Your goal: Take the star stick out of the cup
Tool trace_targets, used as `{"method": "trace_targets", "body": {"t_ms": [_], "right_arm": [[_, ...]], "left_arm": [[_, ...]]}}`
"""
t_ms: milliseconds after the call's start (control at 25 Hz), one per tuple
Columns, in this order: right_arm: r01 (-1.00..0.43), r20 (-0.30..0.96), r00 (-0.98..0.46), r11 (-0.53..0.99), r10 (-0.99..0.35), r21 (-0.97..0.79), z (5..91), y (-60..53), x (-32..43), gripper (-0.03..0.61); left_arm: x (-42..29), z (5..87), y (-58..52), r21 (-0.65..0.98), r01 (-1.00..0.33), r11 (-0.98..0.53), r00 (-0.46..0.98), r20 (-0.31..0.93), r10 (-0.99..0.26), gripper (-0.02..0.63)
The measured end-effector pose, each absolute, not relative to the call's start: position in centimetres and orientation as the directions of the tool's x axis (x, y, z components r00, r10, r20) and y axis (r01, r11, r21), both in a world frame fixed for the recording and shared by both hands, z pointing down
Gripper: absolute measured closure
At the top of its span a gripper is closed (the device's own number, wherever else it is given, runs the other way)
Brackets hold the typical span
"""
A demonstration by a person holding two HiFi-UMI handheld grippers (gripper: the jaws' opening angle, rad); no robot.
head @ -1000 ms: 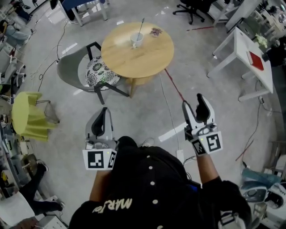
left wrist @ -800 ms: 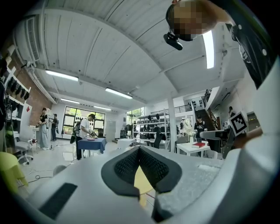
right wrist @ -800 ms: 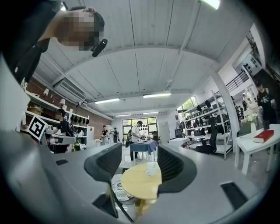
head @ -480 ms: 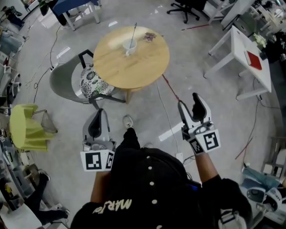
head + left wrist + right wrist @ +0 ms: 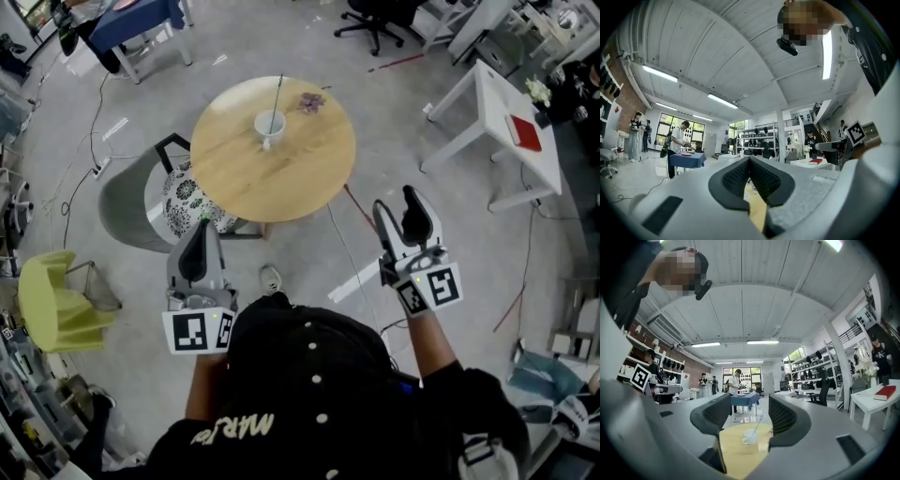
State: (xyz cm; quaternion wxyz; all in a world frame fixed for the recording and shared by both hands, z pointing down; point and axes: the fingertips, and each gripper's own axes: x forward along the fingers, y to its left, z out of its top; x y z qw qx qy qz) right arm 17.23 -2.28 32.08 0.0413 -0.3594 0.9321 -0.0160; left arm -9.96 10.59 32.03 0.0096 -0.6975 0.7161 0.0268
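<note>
A white cup (image 5: 269,125) stands near the far side of a round wooden table (image 5: 281,178). A thin stick (image 5: 278,94) leans out of the cup; its star end is too small to make out. In the right gripper view the cup (image 5: 751,437) and stick (image 5: 757,423) show between the jaws, far ahead. My left gripper (image 5: 199,232) hangs short of the table with its pads pressed together and nothing in them (image 5: 749,161). My right gripper (image 5: 396,204) is open and empty (image 5: 747,414), also well short of the table.
A small purple object (image 5: 311,101) lies on the table beyond the cup. A grey chair with a patterned cushion (image 5: 192,197) is tucked at the table's left. A white table with a red book (image 5: 525,133) stands right, a yellow-green chair (image 5: 56,295) left. Cables cross the floor.
The person has stepped toward the round table, which now sits lower and closer in the head view. Both grippers keep their pose, left shut and right open.
</note>
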Motion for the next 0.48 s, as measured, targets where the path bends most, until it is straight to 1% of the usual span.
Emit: {"method": "trace_targets", "body": {"t_ms": [240,480], "right_arm": [[-0.691,-0.077,-0.716,0.720,-0.694,-0.059,31.8,-6.5,11.9,0.334],[-0.702,-0.073,-0.704,0.708,-0.706,-0.076,32.0,-9.0,7.9,0.337]], "left_arm": [[-16.2,32.1,6.6,0.028,-0.999,0.018,-0.020,-0.057,-0.998,0.614],[-20.2,32.3,3.3,0.024,-1.000,-0.010,0.009,-0.052,-0.999,0.614]]}}
